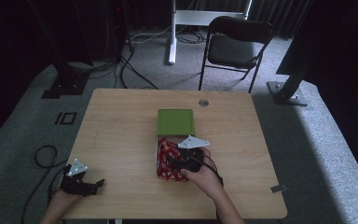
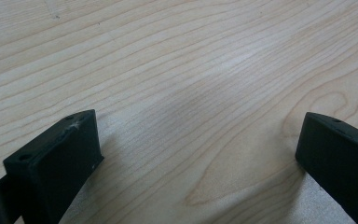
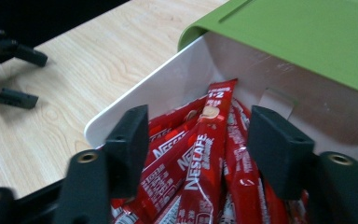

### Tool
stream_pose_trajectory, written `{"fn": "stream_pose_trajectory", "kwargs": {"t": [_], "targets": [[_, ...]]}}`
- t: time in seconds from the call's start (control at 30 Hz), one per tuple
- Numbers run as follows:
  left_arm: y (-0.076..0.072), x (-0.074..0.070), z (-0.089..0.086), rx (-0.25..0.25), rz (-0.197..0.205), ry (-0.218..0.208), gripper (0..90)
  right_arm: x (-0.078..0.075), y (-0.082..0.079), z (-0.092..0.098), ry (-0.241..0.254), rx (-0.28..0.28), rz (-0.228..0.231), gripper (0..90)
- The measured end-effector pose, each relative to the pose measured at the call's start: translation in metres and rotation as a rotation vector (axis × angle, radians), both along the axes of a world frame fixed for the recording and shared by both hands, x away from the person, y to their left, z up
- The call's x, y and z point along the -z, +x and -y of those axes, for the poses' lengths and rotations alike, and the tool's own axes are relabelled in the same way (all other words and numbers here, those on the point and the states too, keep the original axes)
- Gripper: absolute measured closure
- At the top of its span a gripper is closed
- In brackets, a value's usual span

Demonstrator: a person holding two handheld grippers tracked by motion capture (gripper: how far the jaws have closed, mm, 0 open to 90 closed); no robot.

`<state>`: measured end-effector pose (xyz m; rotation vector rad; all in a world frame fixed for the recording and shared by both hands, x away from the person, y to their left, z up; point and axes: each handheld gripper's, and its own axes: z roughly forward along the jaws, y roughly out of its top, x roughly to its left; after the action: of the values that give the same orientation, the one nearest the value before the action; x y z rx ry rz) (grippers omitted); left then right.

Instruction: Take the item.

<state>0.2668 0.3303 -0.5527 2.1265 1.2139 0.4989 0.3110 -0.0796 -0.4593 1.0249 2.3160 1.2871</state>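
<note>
Left gripper [image 1: 96, 185] rests at the table's [image 1: 121, 140] near left corner, jaws wide apart over bare wood, nothing between them. At centre, the white box [image 3: 121, 112] with red coffee sachets [image 3: 200, 158] stands just in front of its green lid [image 1: 175, 122]. Right gripper [image 3: 198, 149] is down in the box, jaws partly apart, straddling one upright sachet; pads not yet pressing. Risk: neighbouring sachets lie packed against it, so a close could pinch two, or slip off the glossy film. The light box may shift, being unbraced.
</note>
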Motion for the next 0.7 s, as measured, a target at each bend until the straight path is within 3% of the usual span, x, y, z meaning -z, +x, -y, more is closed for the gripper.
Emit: {"fn": "stream_pose_trajectory", "kwargs": {"t": [0.27, 0.47, 0.5, 0.53, 0.7], "targets": [[0.000, 0.000, 0.000, 0.000, 0.000, 0.000, 0.7, 0.006, -0.001, -0.005, -0.054, -0.009, 0.000, 56.7], [0.000, 0.000, 0.000, 0.000, 0.000, 0.000, 0.7, 0.009, 0.000, -0.005, -0.056, 0.011, -0.007, 58.2], [0.000, 0.000, 0.000, 0.000, 0.000, 0.000, 0.7, 0.010, 0.001, -0.006, -0.087, 0.009, 0.005, 58.4], [0.000, 0.000, 0.000, 0.000, 0.000, 0.000, 0.7, 0.012, 0.002, -0.008, -0.088, 0.000, -0.013, 62.0], [0.000, 0.000, 0.000, -0.001, 0.002, -0.003, 0.7, 0.018, 0.003, -0.014, -0.127, 0.038, -0.005, 69.6]]}}
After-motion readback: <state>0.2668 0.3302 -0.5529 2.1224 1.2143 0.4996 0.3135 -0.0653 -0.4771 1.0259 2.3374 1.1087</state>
